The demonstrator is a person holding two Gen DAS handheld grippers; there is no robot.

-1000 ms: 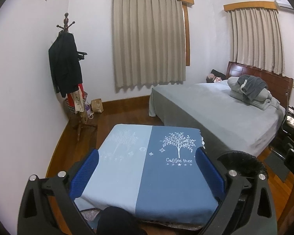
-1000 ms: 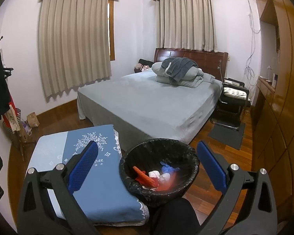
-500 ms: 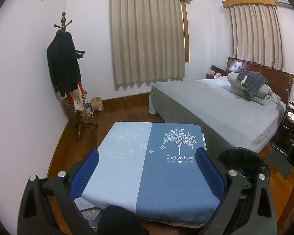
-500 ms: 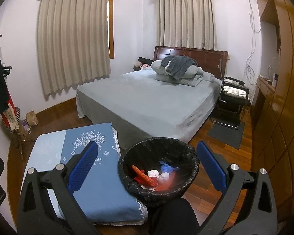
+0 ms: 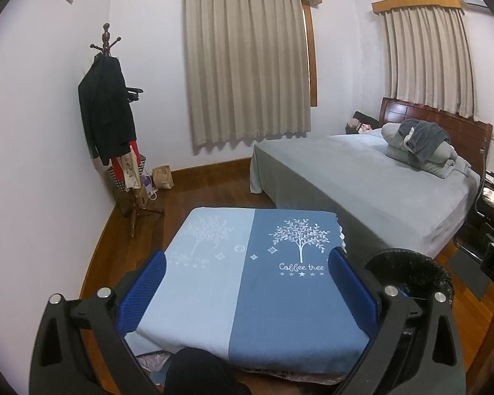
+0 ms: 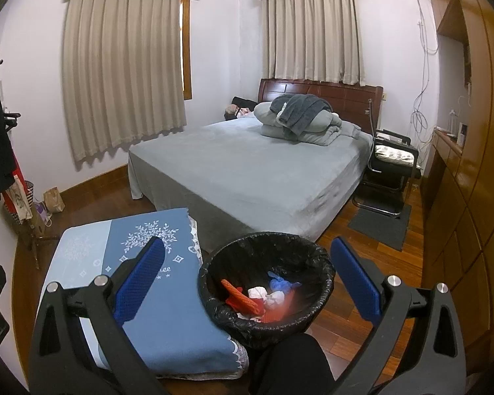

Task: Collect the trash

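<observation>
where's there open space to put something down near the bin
The blue cloth-covered table top is bare edge to edge, between the wall and the black-lined bin. The grey bed is free up to the folded bedding at the headboard. Crowded: the bin, already holding trash, and the corner around the coat rack with its bags.
</observation>
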